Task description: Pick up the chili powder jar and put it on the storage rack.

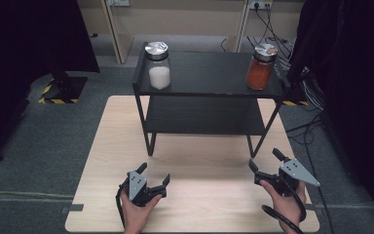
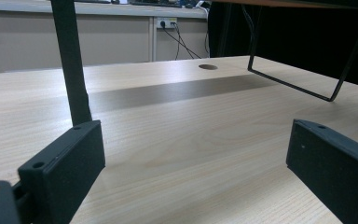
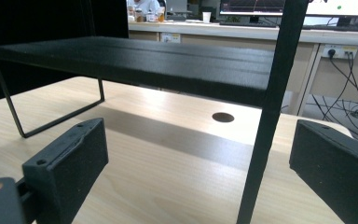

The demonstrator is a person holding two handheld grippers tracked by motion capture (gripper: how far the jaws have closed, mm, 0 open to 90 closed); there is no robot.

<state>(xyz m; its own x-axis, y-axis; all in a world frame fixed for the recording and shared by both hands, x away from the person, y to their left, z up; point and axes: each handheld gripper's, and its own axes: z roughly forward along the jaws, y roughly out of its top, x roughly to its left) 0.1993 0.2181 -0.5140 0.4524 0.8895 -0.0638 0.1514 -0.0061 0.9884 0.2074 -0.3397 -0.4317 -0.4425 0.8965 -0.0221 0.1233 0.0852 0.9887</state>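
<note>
On the table, centre: a black two-tier metal shelf rack [image 1: 207, 92] stands on the pale wooden tabletop [image 1: 112, 146], its thin legs planted toward the far half of the board.
Shelf top, 11 o'clock: a clear glass jar of white grains with a silver lid [image 1: 158, 65] stands upright near the left end of the upper tier.
Shelf top, 1 o'clock: a clear glass jar of orange-red powder with a silver lid [image 1: 261, 67] stands upright near the right end, well apart from the white one.
Lower tier: a dark flat board [image 1: 204, 117] under the top shelf, with nothing visible on it.
Left gripper [image 1: 155, 179], 7 o'clock: held in the person's left hand [image 1: 136, 214] over the near edge of the table; its black jaws are spread wide and grip nothing. Its own view looks low across the wood, one rack leg [image 2: 72, 60] rising just beyond the left jaw.
Right gripper [image 1: 265, 160], 5 o'clock: held in the person's right hand [image 1: 285, 200], a cable looping beneath; jaws wide apart and empty. Its own view shows the rack's shelf edge [image 3: 135, 60] ahead and a leg [image 3: 270, 112] standing between the jaws, touching neither.
Table hole: a round opening [image 3: 223, 117] in the wood beyond the rack.
Surroundings: grey floor [image 1: 29, 146], cables and wall sockets [image 1: 260, 5] at 12 o'clock.
</note>
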